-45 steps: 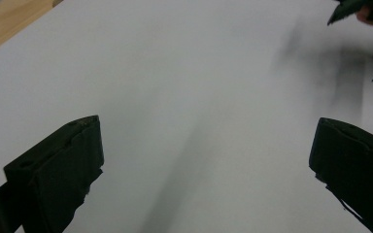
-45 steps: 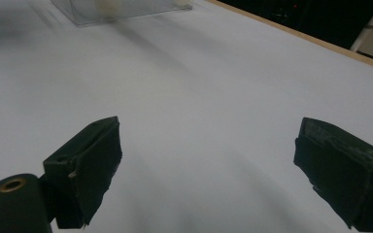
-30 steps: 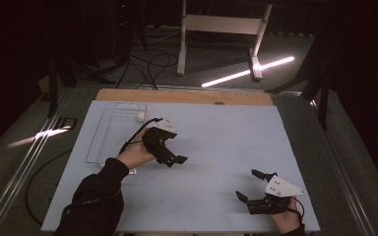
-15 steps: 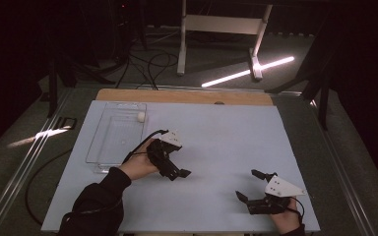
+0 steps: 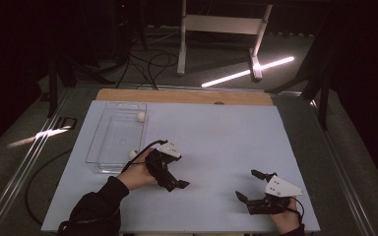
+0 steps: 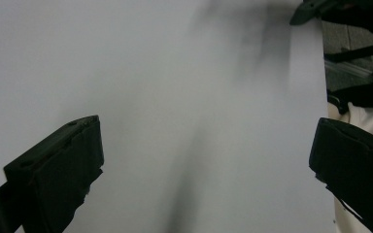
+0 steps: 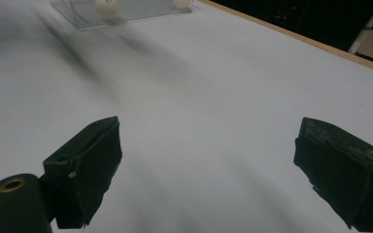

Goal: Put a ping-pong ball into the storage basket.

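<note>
A clear plastic tray [image 5: 109, 140] lies on the left of the pale blue table [image 5: 226, 142]. One white ball [image 5: 141, 116] rests in its far right corner, and a second white ball [image 5: 133, 154] lies by its right wall, near the front. My left gripper [image 5: 174, 177] hovers just right of the tray's front corner, open, with nothing between its jaws [image 6: 204, 141]. My right gripper [image 5: 248, 186] is near the front right edge, open and holding nothing [image 7: 209, 141]. The right gripper view shows the tray [image 7: 141, 10] far off with both balls [image 7: 108, 7] [image 7: 180, 4].
A wooden strip [image 5: 187, 96] borders the table's far edge. Beyond it are a white stand [image 5: 216, 29], cables and a bright light bar [image 5: 248, 71] on the floor. The person's sleeve [image 5: 93, 211] enters at the bottom left.
My left gripper has drawn back from over the tray toward the near side and right. A second ball now shows in the tray. The right gripper has not moved.
</note>
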`<control>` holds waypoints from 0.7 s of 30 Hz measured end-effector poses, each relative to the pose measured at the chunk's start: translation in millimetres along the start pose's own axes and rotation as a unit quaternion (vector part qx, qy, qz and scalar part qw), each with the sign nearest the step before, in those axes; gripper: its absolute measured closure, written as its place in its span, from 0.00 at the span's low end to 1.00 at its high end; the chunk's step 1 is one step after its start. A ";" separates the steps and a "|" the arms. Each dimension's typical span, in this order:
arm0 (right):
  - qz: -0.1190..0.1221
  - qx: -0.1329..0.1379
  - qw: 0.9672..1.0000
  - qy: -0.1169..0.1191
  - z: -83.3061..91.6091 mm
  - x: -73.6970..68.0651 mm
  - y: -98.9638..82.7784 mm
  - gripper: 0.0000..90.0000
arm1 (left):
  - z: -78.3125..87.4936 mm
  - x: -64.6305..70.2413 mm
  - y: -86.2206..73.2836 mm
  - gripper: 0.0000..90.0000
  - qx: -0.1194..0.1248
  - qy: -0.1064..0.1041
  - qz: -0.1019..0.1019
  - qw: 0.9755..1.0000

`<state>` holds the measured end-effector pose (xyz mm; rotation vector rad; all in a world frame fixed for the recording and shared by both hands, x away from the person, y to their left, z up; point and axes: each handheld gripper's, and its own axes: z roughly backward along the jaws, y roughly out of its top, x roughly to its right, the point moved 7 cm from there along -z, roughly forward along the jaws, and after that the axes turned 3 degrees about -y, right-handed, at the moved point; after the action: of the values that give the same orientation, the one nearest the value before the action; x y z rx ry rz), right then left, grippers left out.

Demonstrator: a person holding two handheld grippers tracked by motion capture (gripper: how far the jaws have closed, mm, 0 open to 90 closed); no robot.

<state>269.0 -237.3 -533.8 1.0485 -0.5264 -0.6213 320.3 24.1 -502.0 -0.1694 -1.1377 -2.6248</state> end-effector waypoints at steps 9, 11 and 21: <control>-0.001 0.000 1.000 0.000 0.1 0.0 -0.2 0.11 | -4.7 8.4 -15.8 0.00 -0.007 -0.007 -0.001 1.000; -0.001 -0.002 1.000 0.000 -0.2 -0.3 -0.4 0.11 | -4.1 11.6 -18.2 0.00 -0.005 -0.008 -0.007 1.000; 0.000 0.000 1.000 -0.001 0.4 -0.5 0.4 0.11 | -2.2 24.0 -34.6 0.00 -0.009 -0.007 -0.011 1.000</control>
<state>268.5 -237.1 -533.3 1.0479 -0.5275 -0.6225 287.2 40.2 -522.5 -0.1807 -1.1282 -2.6582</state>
